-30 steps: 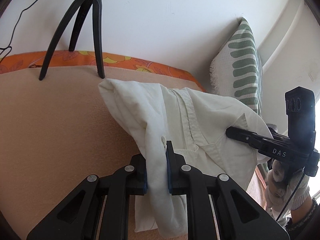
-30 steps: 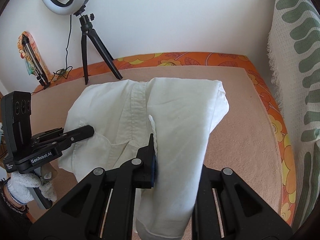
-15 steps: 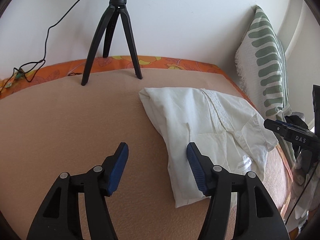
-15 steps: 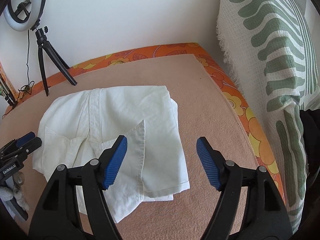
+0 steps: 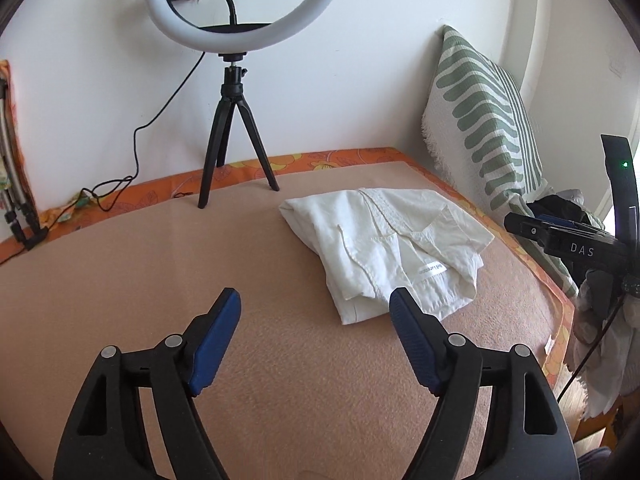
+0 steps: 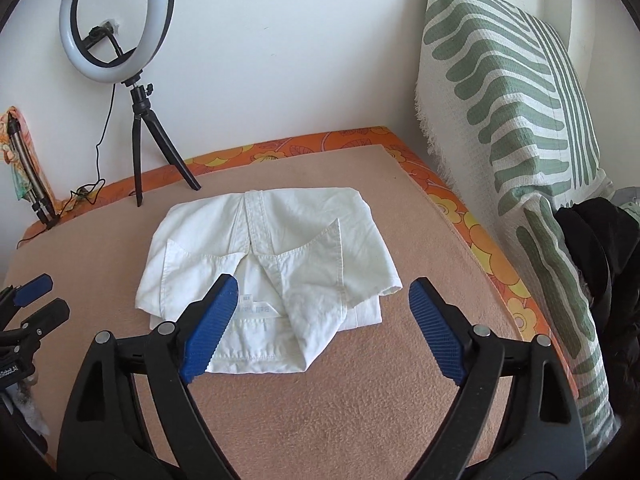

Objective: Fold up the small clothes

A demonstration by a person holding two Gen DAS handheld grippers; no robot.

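Note:
A small white garment [image 5: 388, 248] [image 6: 272, 256] lies folded in a loose bundle on the peach blanket [image 5: 200, 264] [image 6: 360, 392], its label showing near the front. My left gripper [image 5: 316, 300] hovers in front of it and to its left, jaws opening, nothing between the blue pads [image 5: 216, 336]. My right gripper [image 6: 320, 292] hangs above the garment's near edge, jaws also opening and empty. In the left wrist view the right gripper [image 5: 520, 226] shows at the right edge. The left gripper's fingertips [image 6: 34, 288] appear at the left edge of the right wrist view.
A ring light on a black tripod [image 5: 236, 128] [image 6: 140, 132] stands at the back with its cable trailing left. A green-striped cushion [image 5: 488, 128] [image 6: 520, 120] leans at the right, dark cloth [image 6: 600, 248] beside it. An orange floral sheet [image 6: 460, 200] edges the blanket.
Both grippers let go of the white garment, opened wide and drew back and upward. The garment dropped from its lifted drape and now lies flat, folded over itself.

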